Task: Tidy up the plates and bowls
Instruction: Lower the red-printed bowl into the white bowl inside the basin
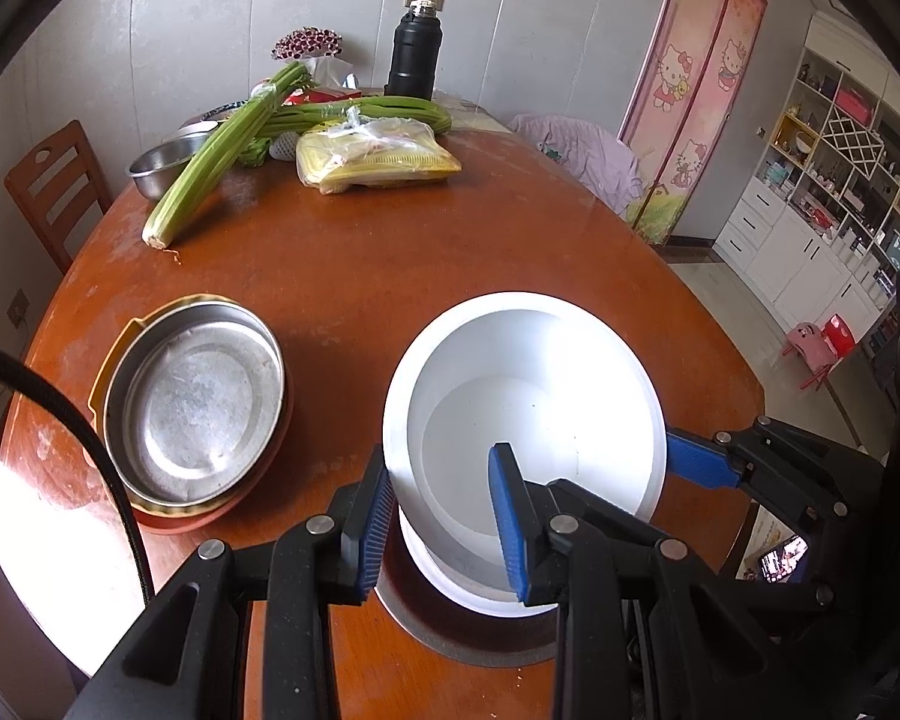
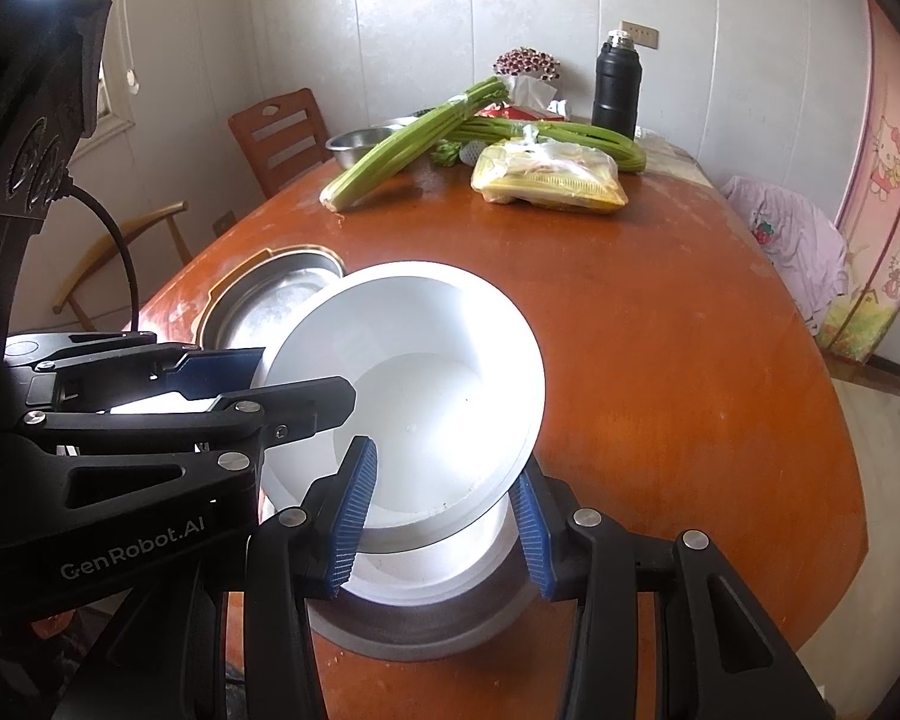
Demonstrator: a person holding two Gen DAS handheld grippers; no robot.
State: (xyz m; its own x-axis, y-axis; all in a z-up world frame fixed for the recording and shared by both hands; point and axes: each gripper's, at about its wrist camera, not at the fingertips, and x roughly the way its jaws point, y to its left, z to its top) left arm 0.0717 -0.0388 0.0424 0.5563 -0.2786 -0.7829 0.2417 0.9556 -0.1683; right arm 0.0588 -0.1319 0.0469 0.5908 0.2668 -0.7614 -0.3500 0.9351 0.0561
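Observation:
A large white bowl [image 1: 528, 414] [image 2: 426, 396] is held above the wooden table, over a grey-rimmed dish [image 1: 468, 636] [image 2: 414, 630]. My left gripper [image 1: 444, 516] straddles its near-left rim, one blue pad outside and one inside, shut on it. My right gripper [image 2: 444, 510] straddles the near-right rim the same way; its blue finger also shows in the left wrist view [image 1: 699, 462]. A steel plate [image 1: 192, 402] [image 2: 276, 306] lies nested in a yellow-rimmed dish on an orange plate at the left.
The round table [image 1: 390, 264] carries celery bunches [image 1: 222, 150], a bagged yellow package [image 1: 378, 159], a steel bowl [image 1: 162, 165] and a black flask [image 1: 414, 48] at the far side. Wooden chairs [image 1: 54, 192] stand on the left, and one with a pink cloth [image 2: 798, 234] on the right.

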